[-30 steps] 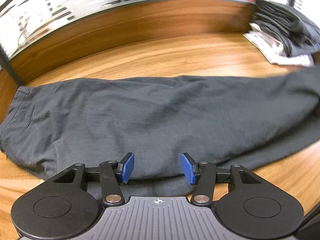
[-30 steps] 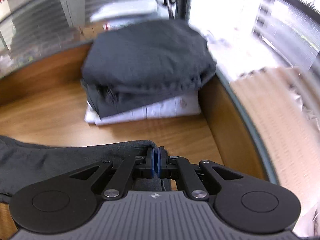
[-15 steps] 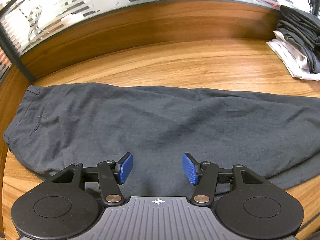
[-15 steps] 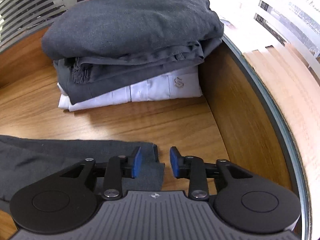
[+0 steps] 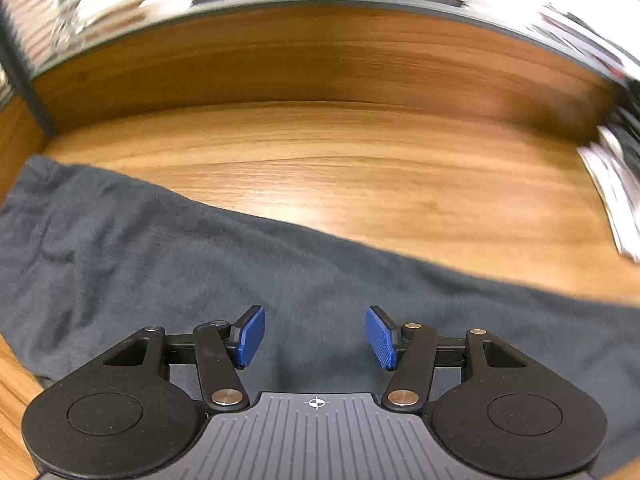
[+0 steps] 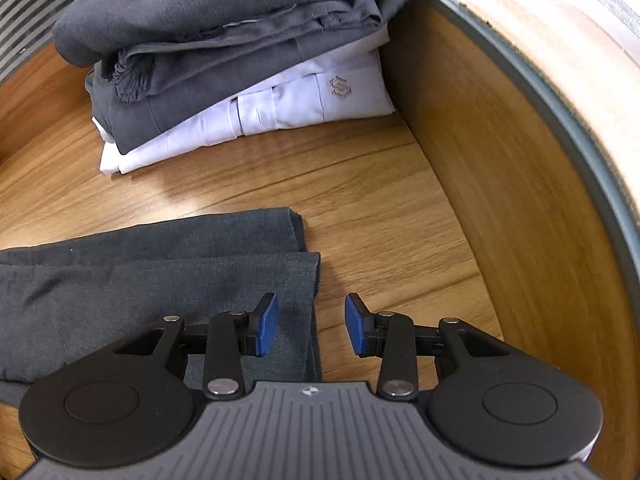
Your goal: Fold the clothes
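Note:
A dark grey pair of trousers [image 5: 168,264] lies stretched across the wooden table. In the left wrist view my left gripper [image 5: 315,338] hovers open over its middle, nothing between the blue pads. In the right wrist view the two leg ends [image 6: 224,264] lie flat, one layer on the other. My right gripper [image 6: 311,329] stands open just above the hem edge, and the cloth lies loose under the left pad [image 6: 267,325].
A stack of folded clothes [image 6: 224,40], dark grey items on a white shirt [image 6: 280,112], sits at the back right corner. A raised wooden rim [image 6: 500,152] borders the table on the right and at the back [image 5: 320,60]. Bare wood [image 5: 360,176] lies beyond the trousers.
My right gripper opened and let go of the leg end, which now lies flat, and it sank toward the table. My left gripper slid sideways along the trousers and rolled.

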